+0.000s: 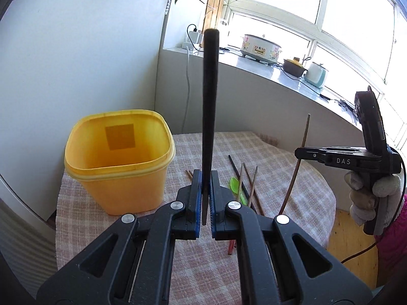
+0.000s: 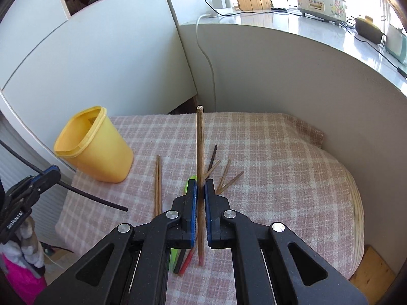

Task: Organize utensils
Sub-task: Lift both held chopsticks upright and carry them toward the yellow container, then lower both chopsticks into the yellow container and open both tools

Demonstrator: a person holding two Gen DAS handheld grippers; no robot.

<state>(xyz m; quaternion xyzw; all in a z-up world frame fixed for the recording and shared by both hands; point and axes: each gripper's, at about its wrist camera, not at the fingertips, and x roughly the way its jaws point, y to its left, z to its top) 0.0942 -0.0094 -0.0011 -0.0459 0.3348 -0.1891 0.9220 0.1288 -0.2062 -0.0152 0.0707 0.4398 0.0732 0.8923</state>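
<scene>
The left gripper (image 1: pixel 205 198) clamps a black chopstick (image 1: pixel 210 106); the right gripper (image 2: pixel 200 203) pinches a wooden chopstick (image 2: pixel 200 167). Beyond, loose chopsticks (image 2: pixel 158 183) and a green spoon (image 1: pixel 235 186) lie on the checked cloth (image 2: pixel 279 152). The yellow container (image 1: pixel 119 162) stands far left.

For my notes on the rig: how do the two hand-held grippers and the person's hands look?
Both hand-held grippers, left and right, are black plastic with blue finger pads and silver pivot bolts. White lettering marks their sides. The hands wear pale knit gloves; the sleeves are pink.
</scene>
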